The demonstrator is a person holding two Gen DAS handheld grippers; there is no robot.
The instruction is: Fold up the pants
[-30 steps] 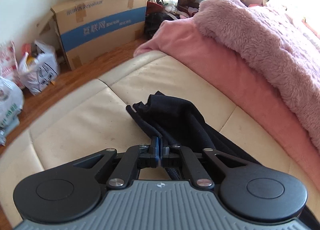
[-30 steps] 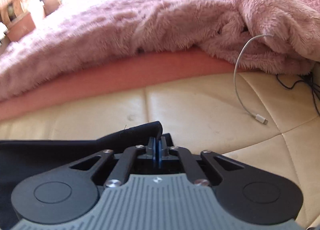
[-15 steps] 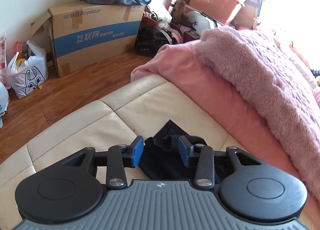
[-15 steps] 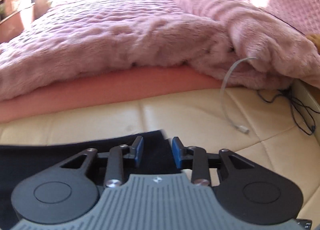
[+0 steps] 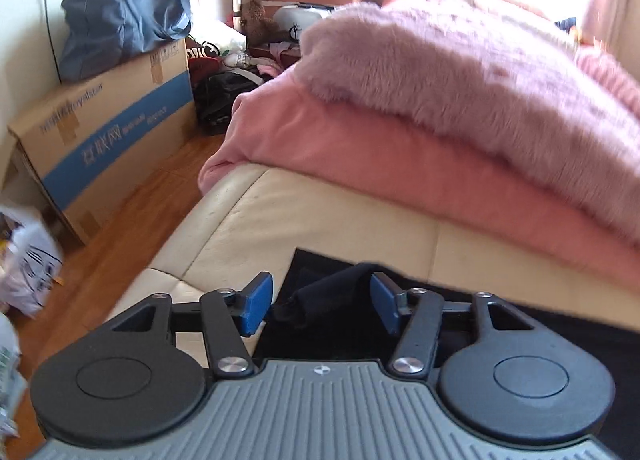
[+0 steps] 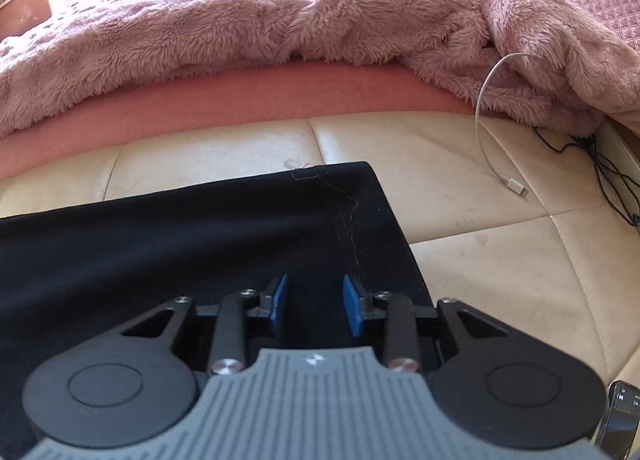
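The left gripper (image 5: 320, 302) stands wide open and holds nothing; a raised rumple of the black pants (image 6: 200, 236) lies between its blue pads. The pants lie spread flat on the cream bed edge (image 6: 460, 164), below the pink blanket (image 6: 280, 20). The right gripper (image 6: 316, 306) is part open over the cloth, empty. The fabric looks soft, light and limp, best pinched at a hem or corner. Only the left view shows the bunched end; only the right shows the flat hem and white cable (image 6: 486, 132)
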